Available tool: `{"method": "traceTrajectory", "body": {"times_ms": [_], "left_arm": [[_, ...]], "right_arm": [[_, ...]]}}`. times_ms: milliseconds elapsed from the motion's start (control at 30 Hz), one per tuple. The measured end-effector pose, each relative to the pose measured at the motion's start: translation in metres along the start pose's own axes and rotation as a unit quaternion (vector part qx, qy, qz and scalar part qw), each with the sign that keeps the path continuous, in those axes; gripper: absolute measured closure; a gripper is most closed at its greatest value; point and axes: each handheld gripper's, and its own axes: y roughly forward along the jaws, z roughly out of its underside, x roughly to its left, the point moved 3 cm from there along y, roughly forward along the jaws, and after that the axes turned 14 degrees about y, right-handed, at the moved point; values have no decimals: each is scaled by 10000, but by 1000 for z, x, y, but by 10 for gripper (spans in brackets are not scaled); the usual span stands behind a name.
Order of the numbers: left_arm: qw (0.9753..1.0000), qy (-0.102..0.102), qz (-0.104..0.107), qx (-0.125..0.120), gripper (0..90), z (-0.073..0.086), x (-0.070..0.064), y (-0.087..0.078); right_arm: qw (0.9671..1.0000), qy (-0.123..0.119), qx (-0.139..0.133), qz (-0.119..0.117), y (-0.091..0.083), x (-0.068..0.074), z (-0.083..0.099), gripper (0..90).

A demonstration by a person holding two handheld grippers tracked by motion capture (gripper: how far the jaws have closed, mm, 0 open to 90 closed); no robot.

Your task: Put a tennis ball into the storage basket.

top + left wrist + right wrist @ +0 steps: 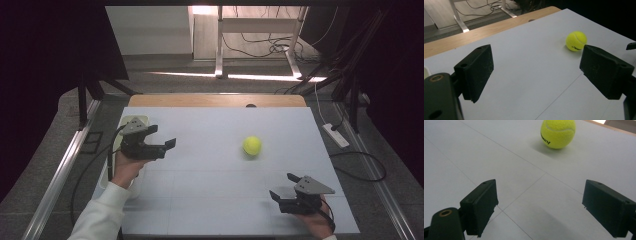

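A yellow tennis ball [252, 145] rests on the pale grey table top [220, 175], right of centre. My left gripper [162, 136] hovers over the left part of the table, open and empty, pointing right toward the ball. In the left gripper view the ball [576, 40] lies beyond the right jaw, well ahead of the left gripper [537, 67]. My right gripper [284, 186] is held near the front right corner, open and empty. In the right gripper view the ball [558, 132] sits far ahead of the right gripper [540, 197], slightly to the right.
A white tray [131, 121] stands at the table's left edge, behind the left hand. A wooden strip [215, 100] borders the far edge. On the floor to the right lie a power strip [336, 135] and cables; dark curtains flank both sides.
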Motion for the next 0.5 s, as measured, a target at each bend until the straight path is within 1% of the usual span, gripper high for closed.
{"method": "traceTrajectory", "body": {"times_ms": [500], "left_arm": [[9998,112,140,12,127,-4,-13,12]], "right_arm": [[10000,0,-11,7,0,0,0,125]]}}
